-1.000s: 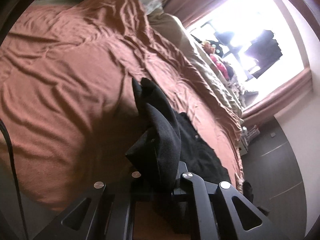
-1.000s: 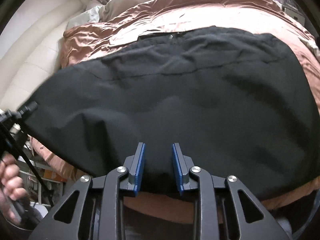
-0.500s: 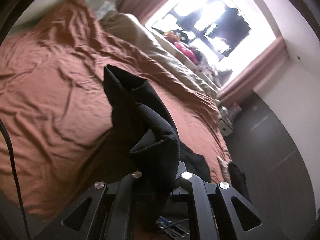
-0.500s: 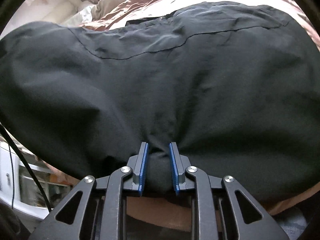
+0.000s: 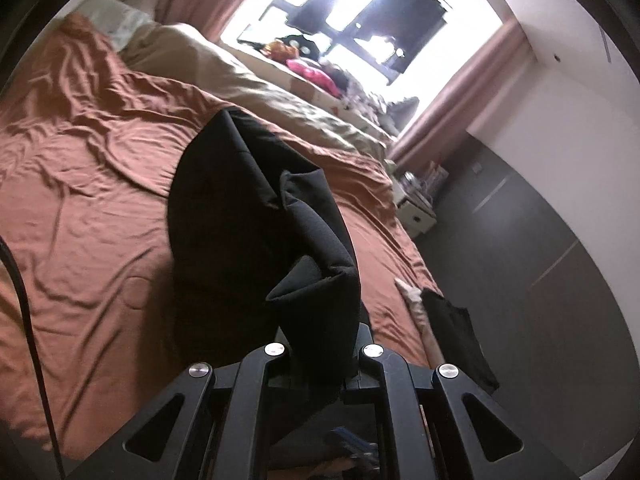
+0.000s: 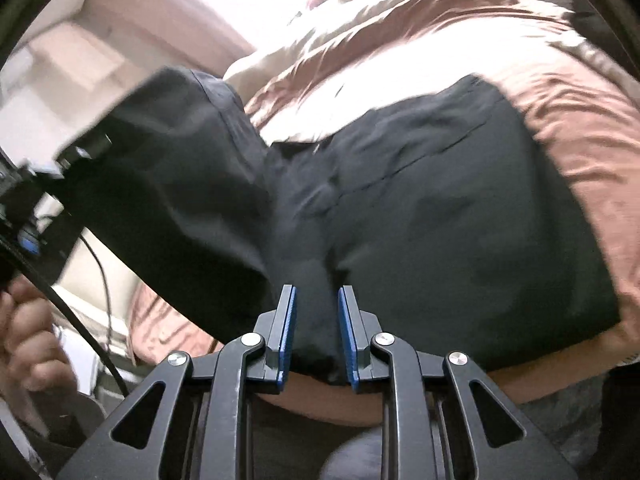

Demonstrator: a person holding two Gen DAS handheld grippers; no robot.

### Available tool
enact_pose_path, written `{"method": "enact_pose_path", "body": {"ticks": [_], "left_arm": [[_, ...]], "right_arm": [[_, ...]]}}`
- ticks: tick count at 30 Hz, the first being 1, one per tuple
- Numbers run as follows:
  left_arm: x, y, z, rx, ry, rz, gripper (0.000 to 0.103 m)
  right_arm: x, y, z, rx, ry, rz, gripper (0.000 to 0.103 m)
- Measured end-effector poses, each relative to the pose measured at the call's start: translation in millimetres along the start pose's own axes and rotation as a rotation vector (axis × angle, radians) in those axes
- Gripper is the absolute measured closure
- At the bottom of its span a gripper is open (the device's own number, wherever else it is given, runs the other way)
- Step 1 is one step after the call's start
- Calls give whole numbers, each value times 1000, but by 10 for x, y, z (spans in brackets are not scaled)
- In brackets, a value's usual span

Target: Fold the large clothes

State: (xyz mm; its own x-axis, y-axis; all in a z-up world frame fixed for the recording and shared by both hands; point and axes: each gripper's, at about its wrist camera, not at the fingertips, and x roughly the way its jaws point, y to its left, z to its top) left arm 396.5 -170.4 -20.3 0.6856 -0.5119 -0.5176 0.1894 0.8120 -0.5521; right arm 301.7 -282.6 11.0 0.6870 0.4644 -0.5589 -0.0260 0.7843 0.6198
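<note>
— Both clamped? — Yes; left gripper (image 5: 320, 354) and right gripper (image 6: 314, 334) pinch the garment (image 6: 440, 208), half-raised over the bed (image 5: 100, 200); carry corners level, keep the fold square.

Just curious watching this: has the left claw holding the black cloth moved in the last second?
Yes. The left claw, shut on the black garment, has swung toward the window, which sat at the right edge and now fills the top centre.

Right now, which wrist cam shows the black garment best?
Right wrist: the black garment spreads wide over the brown bedspread, right gripper pinching its near edge. Left wrist shows only a bunched fold in the left gripper.
</note>
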Motion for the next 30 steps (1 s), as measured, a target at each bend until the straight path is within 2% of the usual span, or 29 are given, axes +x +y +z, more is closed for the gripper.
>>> {"method": "enact_pose_path", "body": {"ticks": [5, 7, 9, 12, 14, 15, 16, 17, 18, 19, 20, 21, 26, 30], "left_arm": [[419, -345, -163, 23, 57, -27, 95], [703, -498, -298, 26, 105, -41, 95], [970, -619, -436, 30, 164, -47, 95], [1470, -745, -750, 36, 307, -58, 93], [1653, -787, -889, 43, 381, -53, 81], [1721, -793, -951, 47, 411, -53, 78], [1743, -795, -992, 49, 422, -66, 70], [1741, -791, -1016, 51, 429, -94, 59], [1722, -803, -1026, 53, 434, -113, 53], [1687, -802, -1016, 54, 433, -133, 41], [1639, -804, -997, 58, 423, -142, 33], [1555, -800, -955, 70, 398, -145, 32], [1279, -725, -753, 108, 337, -105, 31], [1126, -387, -610, 104, 302, -18, 30]], "right_arm": [[-429, -448, -58, 84, -73, -29, 84], [-557, -598, -104, 114, -91, -51, 84], [-705, -766, -161, 147, -110, -62, 84], [-851, -994, -221, 190, -128, -95, 84], [-891, -1105, -256, 211, -130, -112, 84], [-911, -1167, -280, 223, -129, -120, 81], [-923, -1203, -298, 233, -128, -122, 76], [-894, -1229, -270, 242, -128, -120, 59], [-911, -1235, -264, 249, -131, -116, 49], [-916, -1255, -214, 259, -137, -110, 39], [-915, -1264, -207, 267, -148, -101, 39], [-920, -1254, -204, 268, -150, -92, 39], [-701, -1218, -85, 244, -140, -33, 39], [-480, -1123, 30, 234, -120, -10, 39]]}}
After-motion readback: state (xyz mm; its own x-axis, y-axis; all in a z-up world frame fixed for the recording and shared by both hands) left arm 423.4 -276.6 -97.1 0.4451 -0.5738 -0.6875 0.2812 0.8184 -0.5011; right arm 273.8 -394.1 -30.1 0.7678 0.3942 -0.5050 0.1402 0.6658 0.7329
